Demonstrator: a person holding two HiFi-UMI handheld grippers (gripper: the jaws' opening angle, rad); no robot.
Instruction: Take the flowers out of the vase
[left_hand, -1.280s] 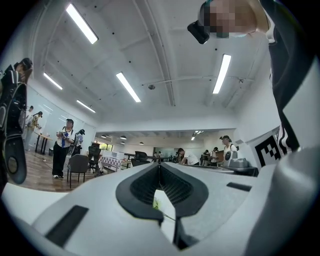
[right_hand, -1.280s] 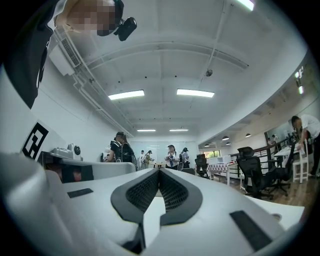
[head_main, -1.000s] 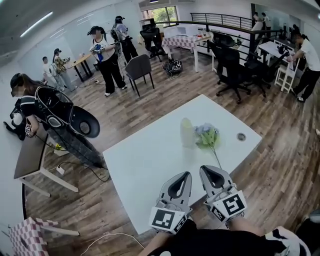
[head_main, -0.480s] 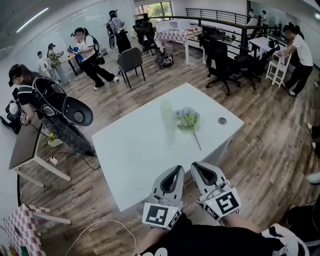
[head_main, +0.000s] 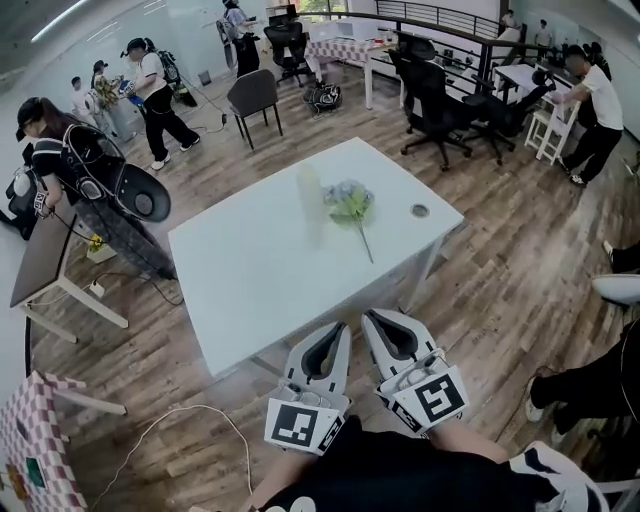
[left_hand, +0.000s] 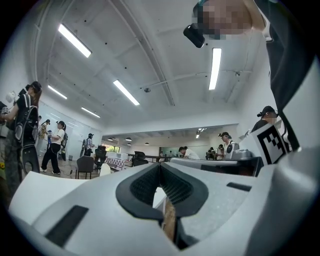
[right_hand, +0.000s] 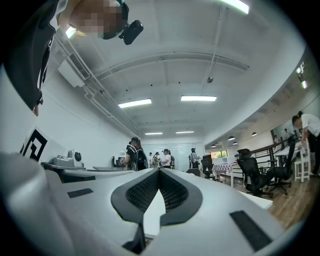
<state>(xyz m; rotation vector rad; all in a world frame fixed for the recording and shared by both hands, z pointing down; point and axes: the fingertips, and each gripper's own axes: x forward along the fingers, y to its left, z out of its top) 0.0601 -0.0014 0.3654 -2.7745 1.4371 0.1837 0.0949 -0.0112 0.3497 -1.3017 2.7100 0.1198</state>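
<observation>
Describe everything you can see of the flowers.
The flowers are a small bunch with pale blue blooms, green leaves and one thin stem. They lie flat on the white table, out of the vase, blooms toward the far side and stem pointing back at the near edge. The pale vase stands just left of the blooms; whether they touch it is too blurred to tell.

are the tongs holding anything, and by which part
Nothing: the left tongs and right tongs are shut and empty; the flowers lie on the table.

White left gripper (head_main: 344, 327), right gripper (head_main: 369, 316), black pads (head_main: 322, 356), black top (head_main: 400, 478)
</observation>
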